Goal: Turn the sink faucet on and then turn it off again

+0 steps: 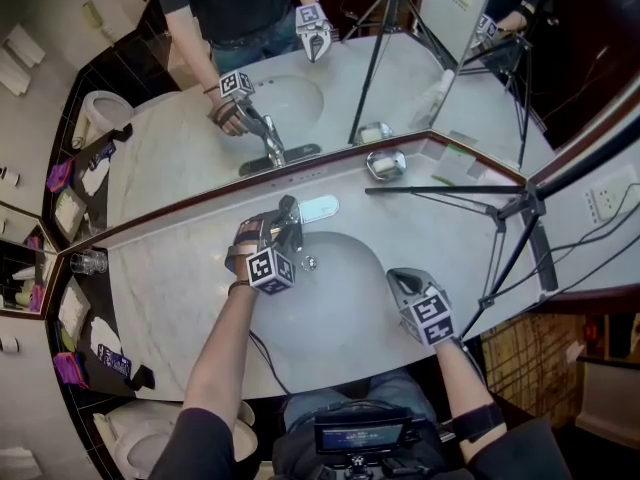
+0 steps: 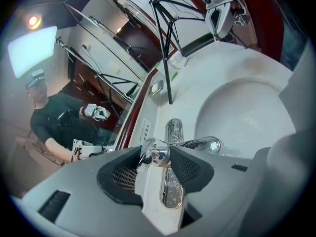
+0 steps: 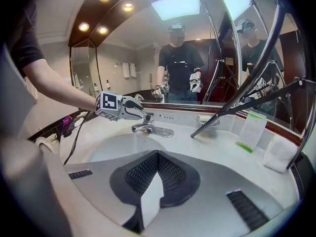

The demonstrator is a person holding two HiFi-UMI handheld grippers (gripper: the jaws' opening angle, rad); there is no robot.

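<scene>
The left gripper (image 1: pixel 283 220) sits left of centre in the head view, reaching up over the counter (image 1: pixel 180 308) to the faucet (image 1: pixel 318 208) at the mirror's foot; it is placed there, I judge, because the chrome handle (image 2: pixel 159 156) is what starts the water, so the turn-on step looks to be just in hand; in the left gripper view the handle stands right between the two dark pads (image 2: pixel 190 168), which lie close against it on both sides, a grip on the handle as far as I can read it, the jaws fairly wide because the knob fills the gap; the spout (image 2: pixel 203 144) runs off to the right of the pads over the sink (image 1: pixel 345 303); whether any water runs I cannot tell; the basin lies at centre, below the faucet, with the drain (image 1: pixel 310 263) just right of the left gripper; further right, at the basin's lower right edge, the right gripper (image 1: pixel 403 280) hangs apart from the faucet, probably kept clear because one hand is enough for the handle; its pads (image 3: pixel 143 176) are pressed together with nothing between them; a tripod (image 1: pixel 520 208) stands on the counter at the far right.
</scene>
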